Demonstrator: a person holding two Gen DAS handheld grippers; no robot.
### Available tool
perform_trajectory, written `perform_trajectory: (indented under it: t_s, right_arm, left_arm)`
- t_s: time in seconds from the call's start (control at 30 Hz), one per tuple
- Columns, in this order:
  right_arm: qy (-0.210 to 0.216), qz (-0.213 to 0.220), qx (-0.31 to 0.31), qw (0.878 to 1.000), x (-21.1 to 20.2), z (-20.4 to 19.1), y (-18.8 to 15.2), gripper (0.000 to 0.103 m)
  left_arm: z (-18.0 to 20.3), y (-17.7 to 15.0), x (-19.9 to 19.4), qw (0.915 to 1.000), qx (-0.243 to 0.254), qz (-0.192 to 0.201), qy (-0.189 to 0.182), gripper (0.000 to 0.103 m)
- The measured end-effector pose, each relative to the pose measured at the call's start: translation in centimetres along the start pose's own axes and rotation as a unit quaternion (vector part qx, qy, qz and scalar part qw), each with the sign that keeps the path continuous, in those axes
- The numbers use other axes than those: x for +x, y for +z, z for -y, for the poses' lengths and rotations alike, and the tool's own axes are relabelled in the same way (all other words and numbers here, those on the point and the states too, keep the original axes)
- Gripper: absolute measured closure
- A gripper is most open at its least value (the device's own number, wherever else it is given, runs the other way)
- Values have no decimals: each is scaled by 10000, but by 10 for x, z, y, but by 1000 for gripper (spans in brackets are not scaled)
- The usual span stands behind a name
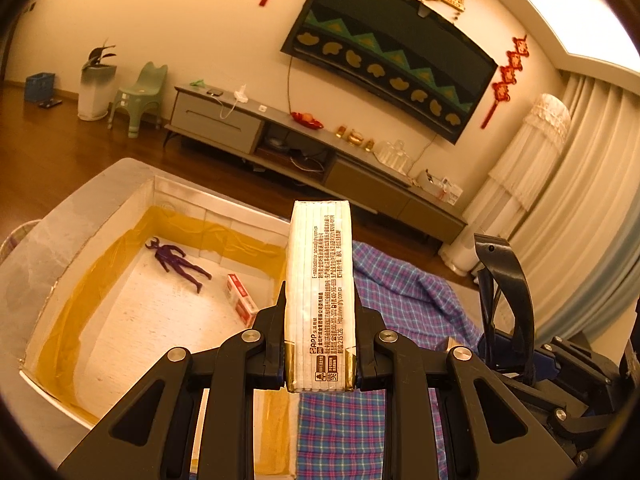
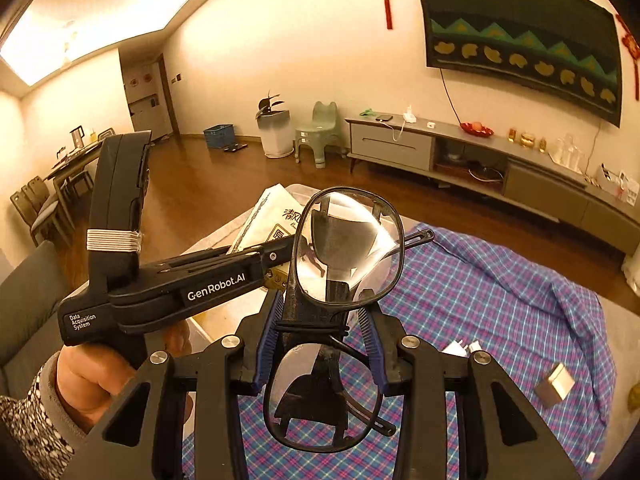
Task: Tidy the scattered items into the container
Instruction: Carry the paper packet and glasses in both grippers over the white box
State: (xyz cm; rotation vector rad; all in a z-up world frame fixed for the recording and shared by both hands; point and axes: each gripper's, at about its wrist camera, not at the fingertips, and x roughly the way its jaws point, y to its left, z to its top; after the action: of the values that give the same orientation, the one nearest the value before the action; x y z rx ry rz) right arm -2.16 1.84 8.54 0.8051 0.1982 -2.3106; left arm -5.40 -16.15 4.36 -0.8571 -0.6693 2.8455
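Both grippers carry an item toward the open white foam box lined with yellow tape [image 1: 60, 280].

The left gripper [image 1: 320, 344] clamps a white soft tissue pack [image 1: 320, 280] upright, just beside the box, where a purple toy figure [image 1: 178, 260] already lies. The right gripper [image 2: 320, 340] pinches black thin-framed glasses [image 2: 344, 252] at the bridge, sparing the lenses, above the plaid cloth [image 2: 500, 300].

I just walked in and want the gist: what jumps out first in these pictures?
The left tool grips a white tissue pack, upright beside the open box, where a purple toy figure lies. The right tool clamps a pair of black glasses above the blue plaid cloth.
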Motion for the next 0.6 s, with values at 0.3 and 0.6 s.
perform_trajectory:
  t_s: [0.3, 0.6]
  right_arm:
    - [64, -35, -179, 9998, 14, -14, 13, 63]
    - [154, -78, -321, 9993, 30, -28, 27, 63]
  left_arm:
    - [-17, 7, -2, 9998, -186, 83, 72, 79]
    - [-36, 13, -1, 9989, -390, 129, 204, 79]
